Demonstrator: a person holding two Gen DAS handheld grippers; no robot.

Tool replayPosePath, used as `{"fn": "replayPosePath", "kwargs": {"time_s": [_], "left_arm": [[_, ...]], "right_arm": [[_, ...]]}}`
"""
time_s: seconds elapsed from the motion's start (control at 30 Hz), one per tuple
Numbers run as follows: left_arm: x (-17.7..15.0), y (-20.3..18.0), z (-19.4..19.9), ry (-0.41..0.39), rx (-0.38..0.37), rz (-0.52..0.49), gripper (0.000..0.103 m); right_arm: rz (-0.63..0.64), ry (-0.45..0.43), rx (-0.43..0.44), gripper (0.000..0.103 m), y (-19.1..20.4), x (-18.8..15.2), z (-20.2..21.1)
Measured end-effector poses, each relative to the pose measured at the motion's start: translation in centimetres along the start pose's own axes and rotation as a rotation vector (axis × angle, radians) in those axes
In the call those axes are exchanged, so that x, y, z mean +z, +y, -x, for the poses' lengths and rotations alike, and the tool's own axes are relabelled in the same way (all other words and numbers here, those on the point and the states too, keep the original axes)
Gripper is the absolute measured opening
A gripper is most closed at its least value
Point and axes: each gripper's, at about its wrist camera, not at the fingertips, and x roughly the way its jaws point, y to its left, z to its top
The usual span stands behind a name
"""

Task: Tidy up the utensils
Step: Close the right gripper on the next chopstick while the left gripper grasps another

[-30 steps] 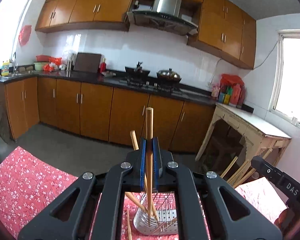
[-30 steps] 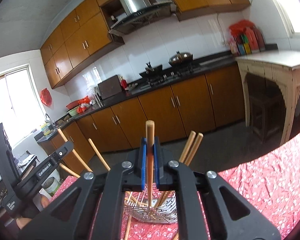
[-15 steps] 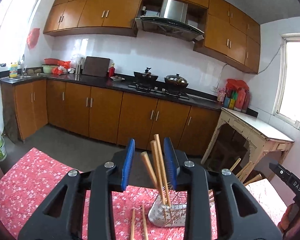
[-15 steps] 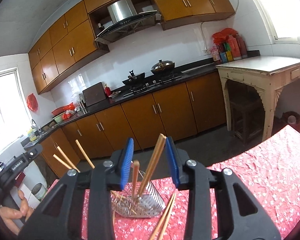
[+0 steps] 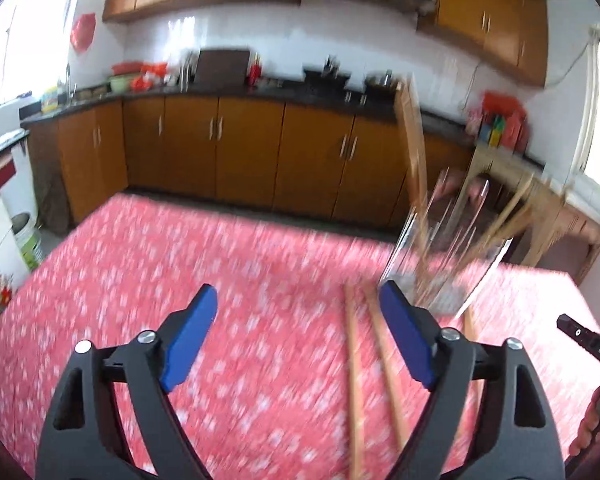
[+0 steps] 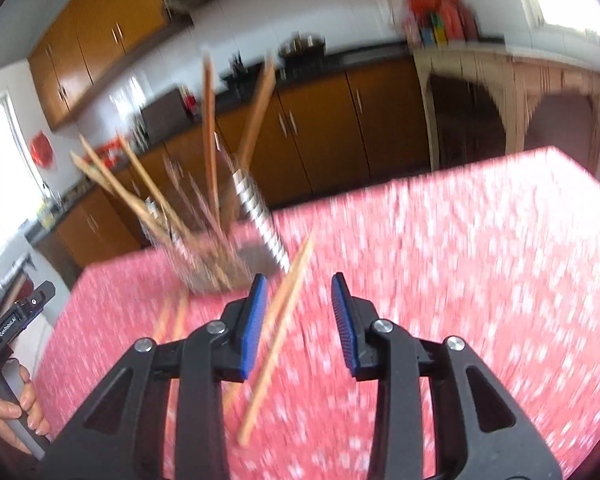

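A metal wire utensil holder (image 5: 440,268) with several wooden chopsticks standing in it sits on the red floral tablecloth (image 5: 180,280); it also shows in the right wrist view (image 6: 220,248). Loose chopsticks (image 5: 356,380) lie on the cloth in front of it, and they show in the right wrist view (image 6: 280,336) too. My left gripper (image 5: 296,324) is open and empty, to the left of the holder. My right gripper (image 6: 300,312) is open and empty above the loose chopsticks. Both views are motion-blurred.
The table's far edge (image 5: 260,220) drops to the kitchen floor, with brown cabinets (image 5: 240,152) behind. A white wooden side table (image 6: 500,76) stands to the right. A hand holds the other gripper's handle (image 6: 12,408) at the left edge.
Both grippers, each shut on a chopstick above the holder a second ago, opened and let the chopsticks into it. They have since pulled back and tilted down toward the cloth.
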Motion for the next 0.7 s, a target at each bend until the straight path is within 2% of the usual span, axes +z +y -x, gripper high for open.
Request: {"fn": "replayPosePath", "kwargs": {"time_s": [0.03,0.1,0.2,0.37,0.47,0.6,0.7], "left_arm": [[-0.8,0.1,-0.4,0.024,0.008,-0.010,0.091],[-2.5,0.0,-1.4,0.073,0.035,-0.046,0.093],[-4.1,0.1,-1.8,0.097,0.051,-0.087,0.101],[-5.3,-0.5,-2.4,0.130,0.085,-0.121,0.101],[-5.8,-0.8,-2.5,0.147,0.058,-0.123,0.101],[-6.4,-1.1,-2.1,0.154,-0.041,-0.094,0.101],[-6.6,-2.1,-2.2,0.159,-0.062,-0.112,0.101]], "right_arm": [[0.000,0.042,-0.003,0.034,0.0,-1.1,-0.8],[0.001,0.102,-0.001,0.034,0.2,-2.7,-2.0],[0.038,0.159,0.008,0.034,1.2,-4.6,-3.2],[0.120,0.205,0.019,0.034,3.6,-5.8,-4.7],[0.141,0.232,0.006,0.034,4.4,-6.5,-5.7],[0.182,0.232,-0.034,0.032,5.1,-6.5,-6.4],[0.200,0.220,-0.078,0.015,5.2,-6.8,-6.6]]}}
